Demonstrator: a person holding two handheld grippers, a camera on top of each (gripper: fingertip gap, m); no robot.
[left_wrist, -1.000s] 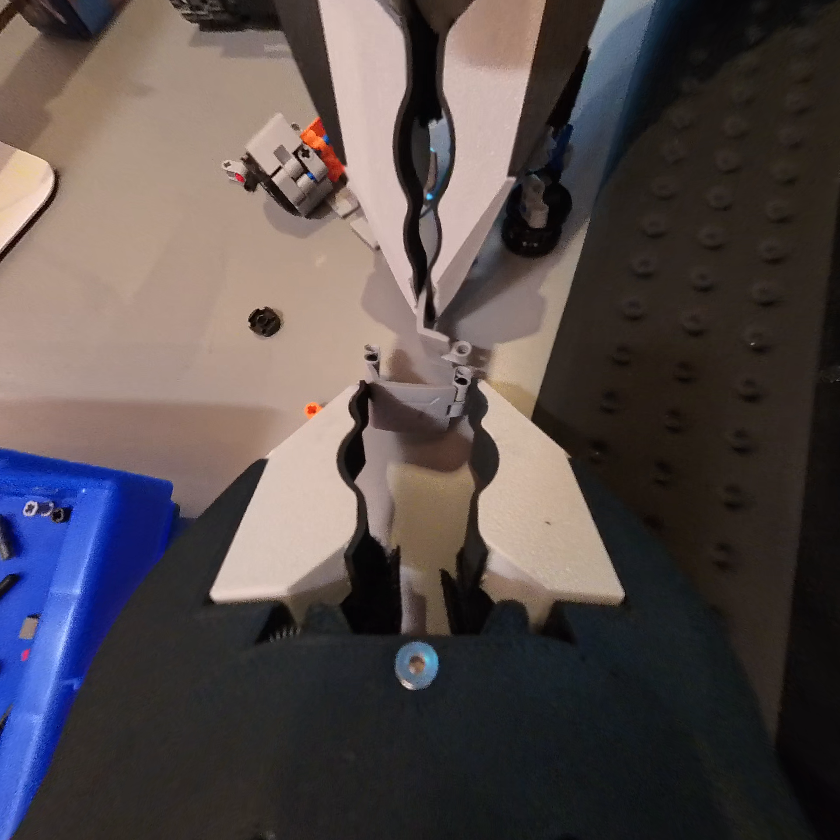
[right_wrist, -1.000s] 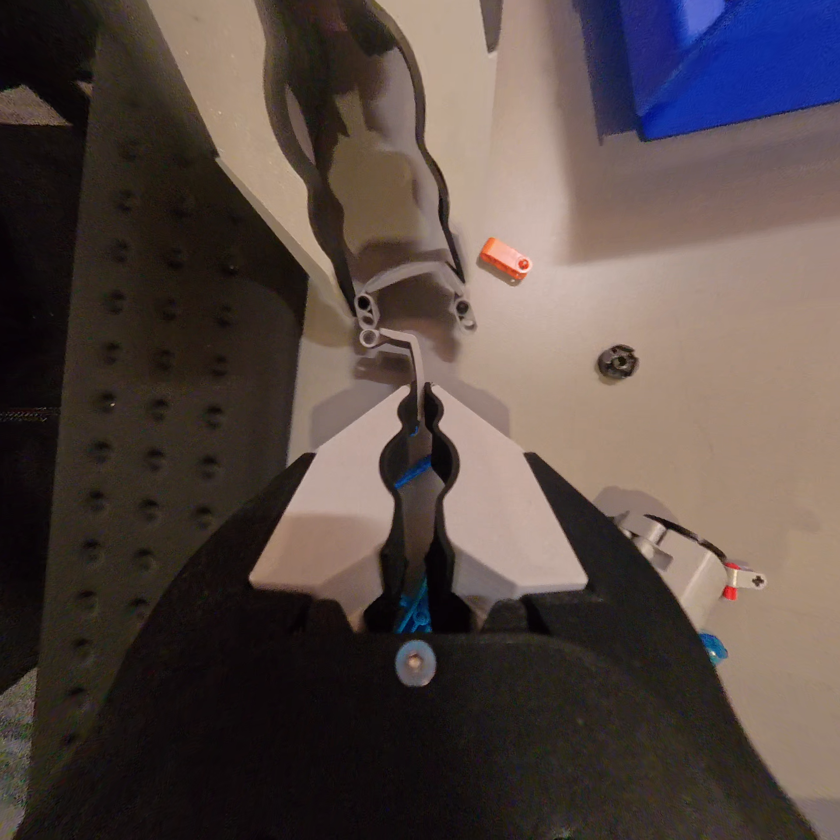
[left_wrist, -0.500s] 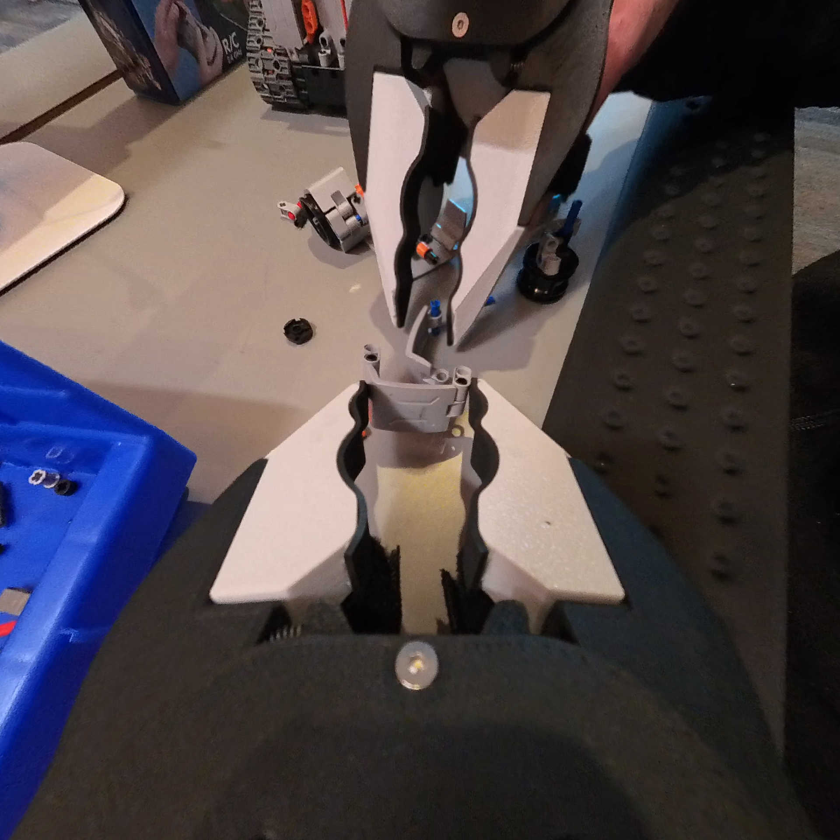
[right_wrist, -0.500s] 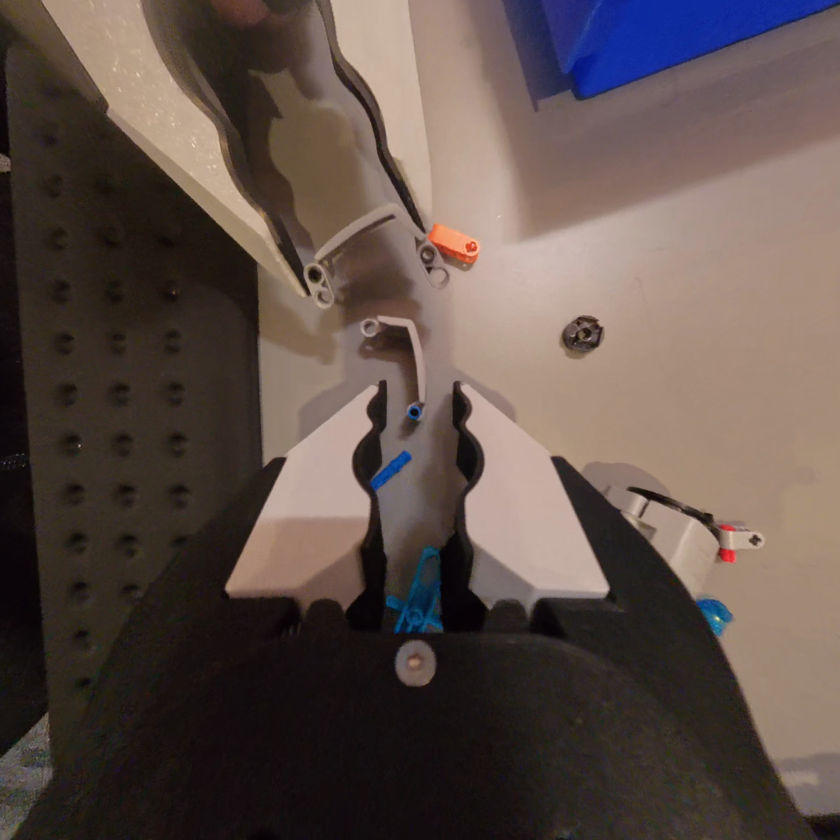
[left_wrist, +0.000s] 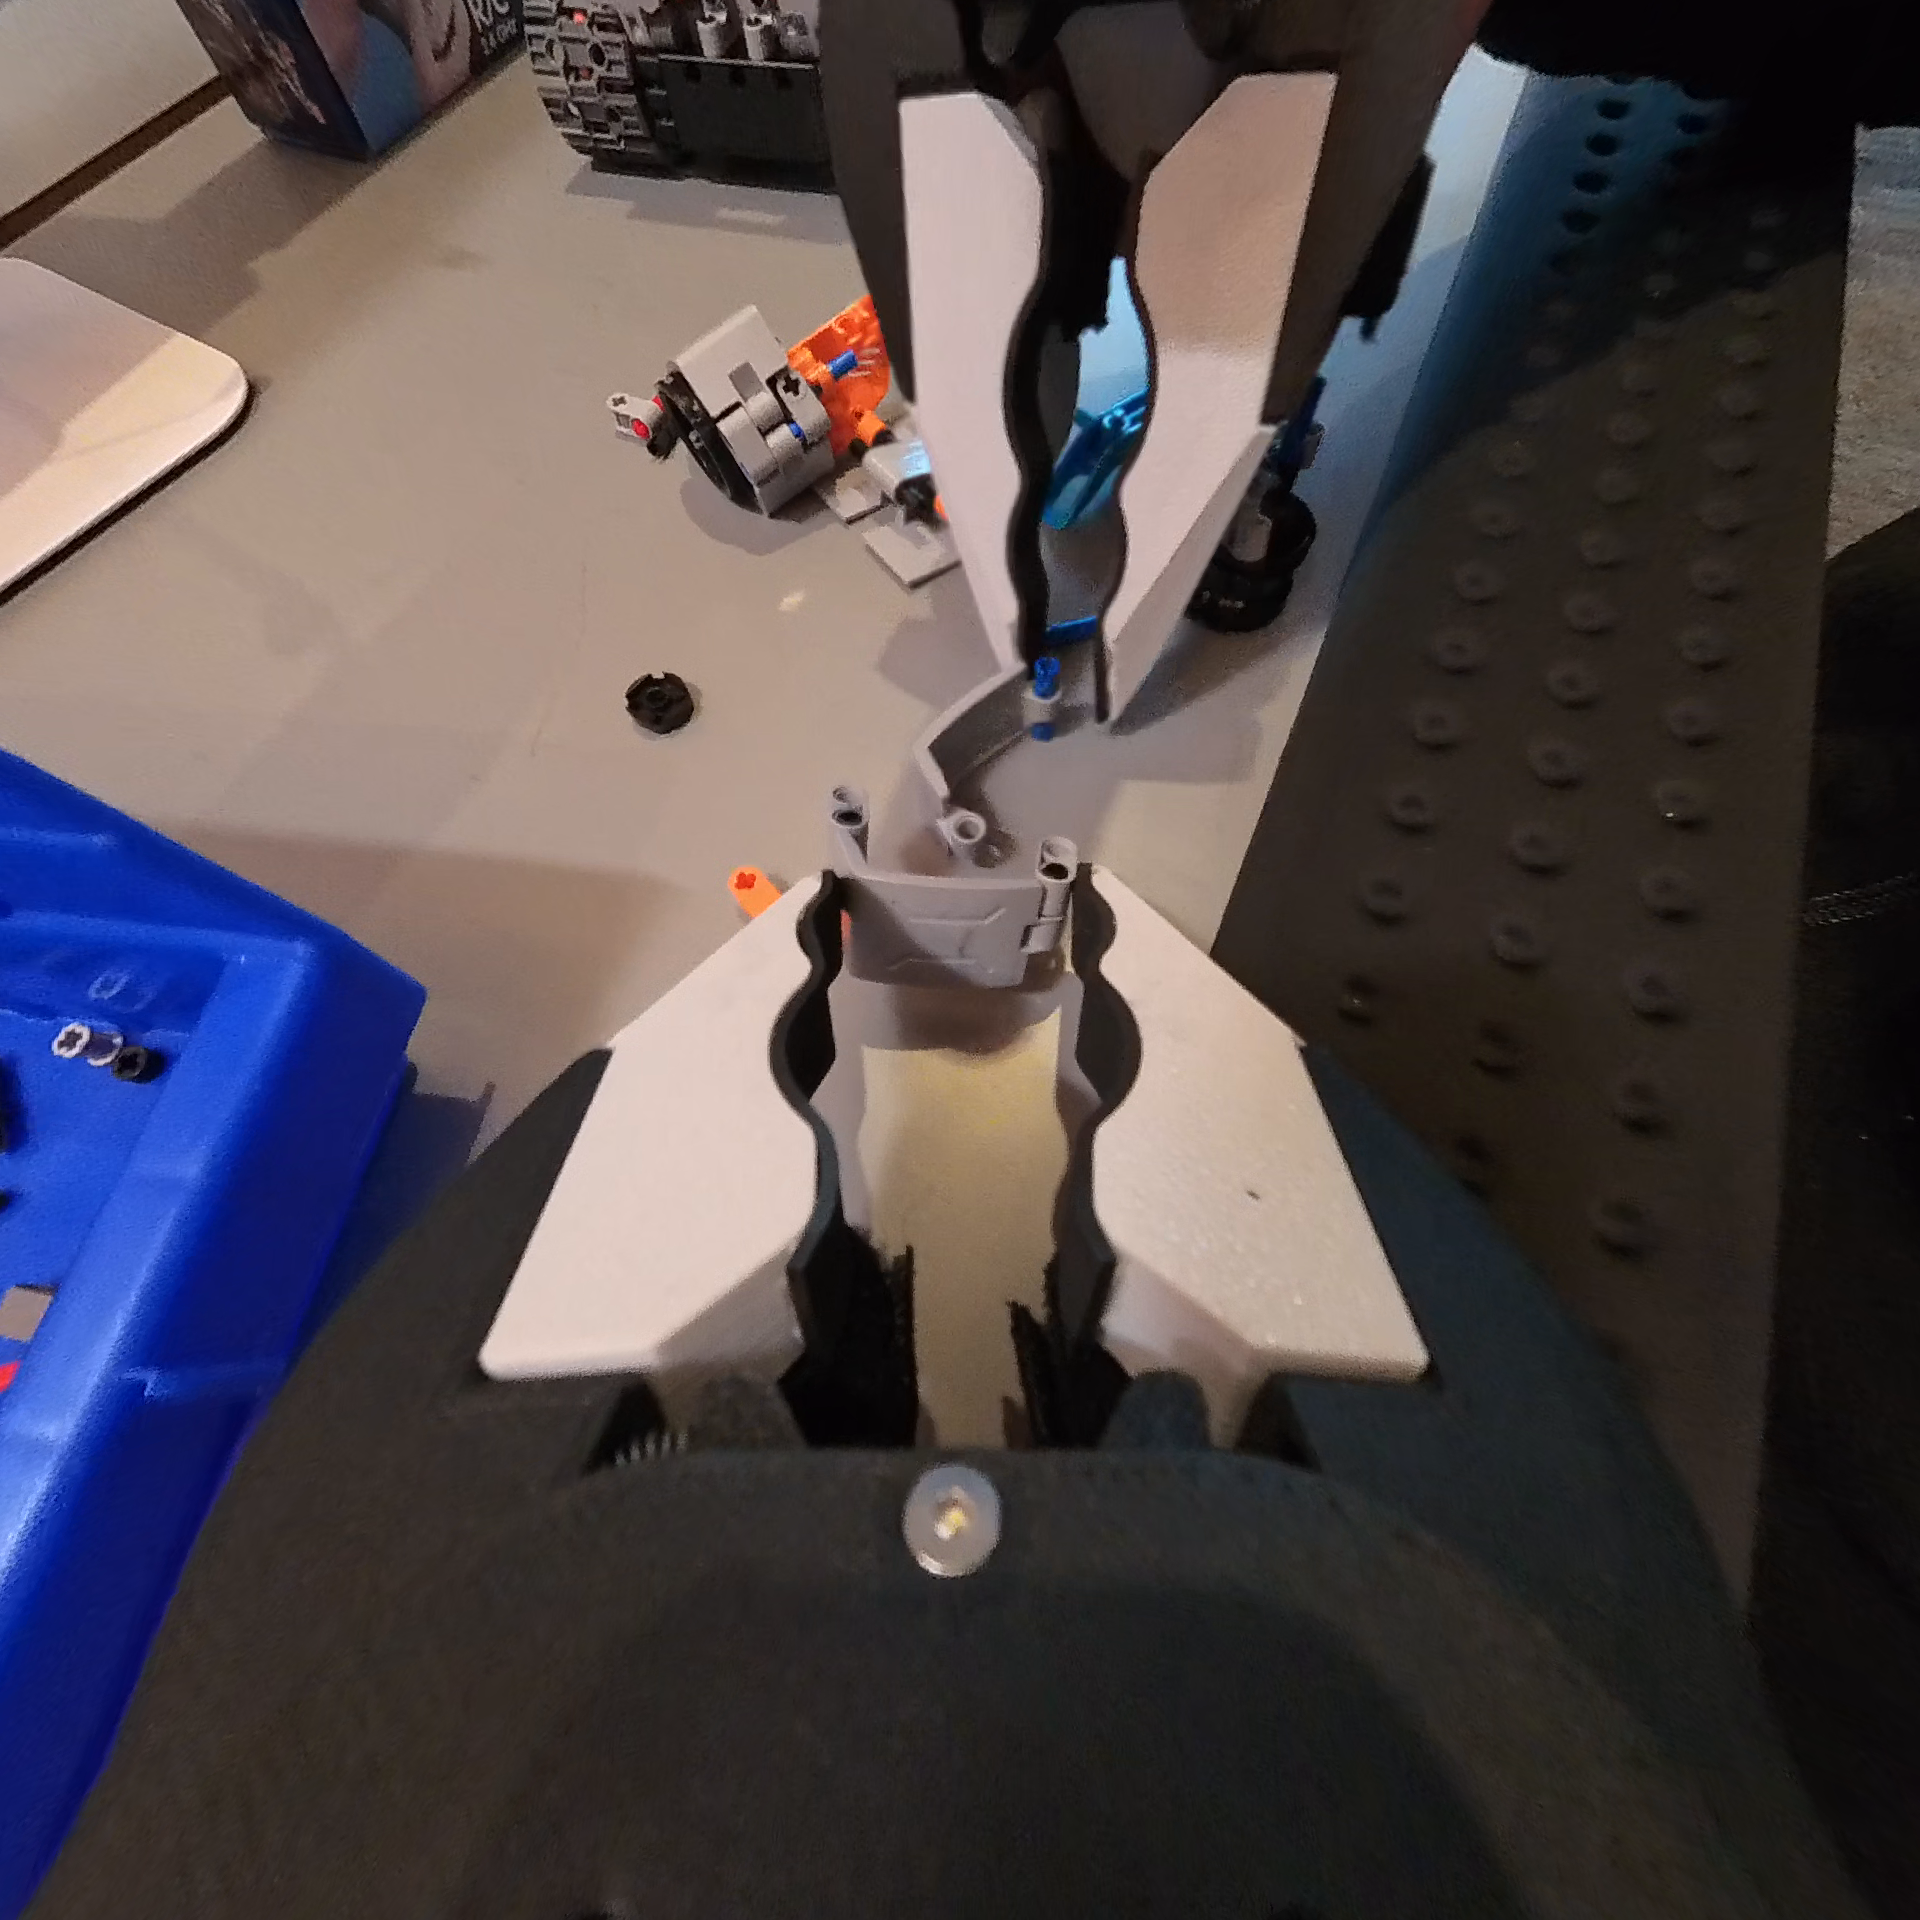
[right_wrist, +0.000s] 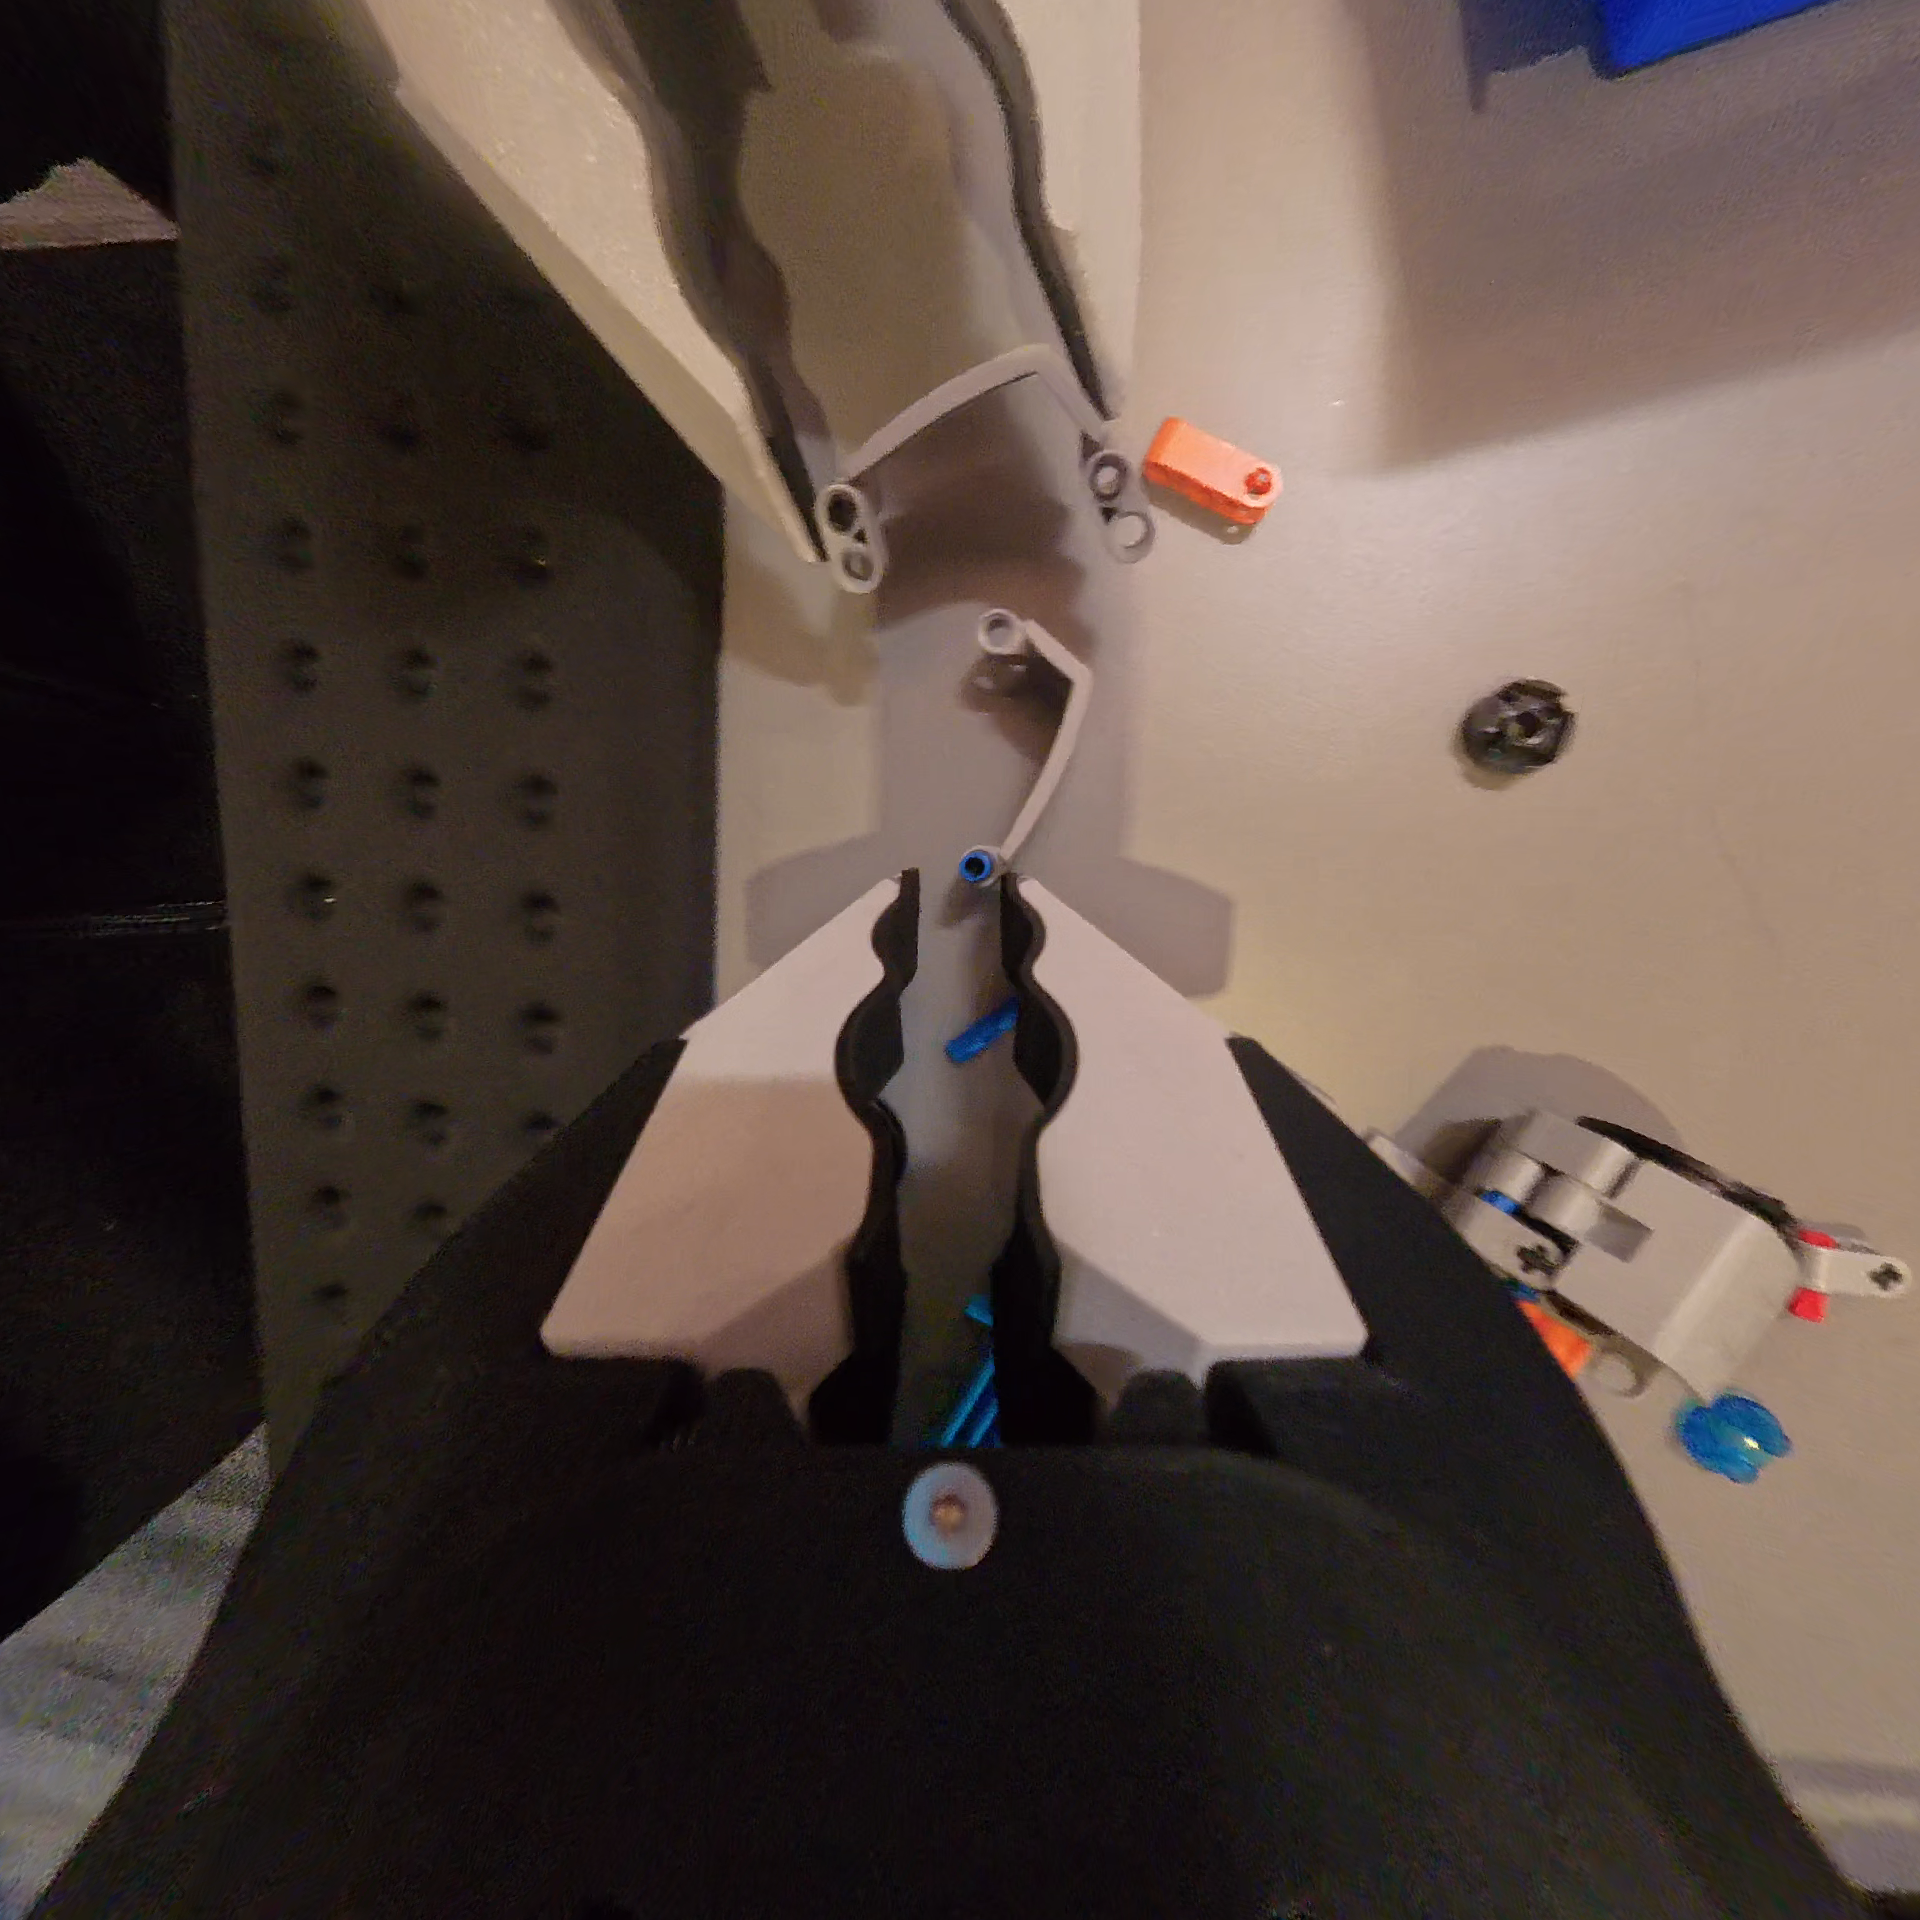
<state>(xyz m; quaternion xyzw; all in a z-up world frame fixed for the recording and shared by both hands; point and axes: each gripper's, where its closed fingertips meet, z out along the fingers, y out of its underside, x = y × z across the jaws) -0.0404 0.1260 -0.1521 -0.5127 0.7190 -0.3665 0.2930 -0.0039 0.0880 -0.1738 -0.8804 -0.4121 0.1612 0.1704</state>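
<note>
Left gripper (left_wrist: 951, 904) holds a grey curved panel (left_wrist: 948, 940) crosswise between its two fingertips, which press on the panel's two ends, so it is clamped on this piece above the grey desk (left_wrist: 416, 582). Right gripper (right_wrist: 958, 883) points toward it from the opposite side, and its fingers stand a little apart with a narrow gap. A second grey curved panel (right_wrist: 1055, 748) lies on the desk just in front of these tips; its near end, with a small blue pin (right_wrist: 975, 865), sits at the gap and seems to touch one fingertip, but the fingers are not pressed on it. Between the two panels a small space remains. One orange brick (right_wrist: 1210, 480) lies just beside the left gripper's tip, and a black round piece (right_wrist: 1517, 724) rests farther away on the desk. Near the right gripper there is a grey motor block (right_wrist: 1621, 1268) with orange and blue parts. At the left side a blue bin (left_wrist: 177, 1143) with small pieces stands, and a dark studded mat (left_wrist: 1558, 831) lies along the right edge of the desk.
</note>
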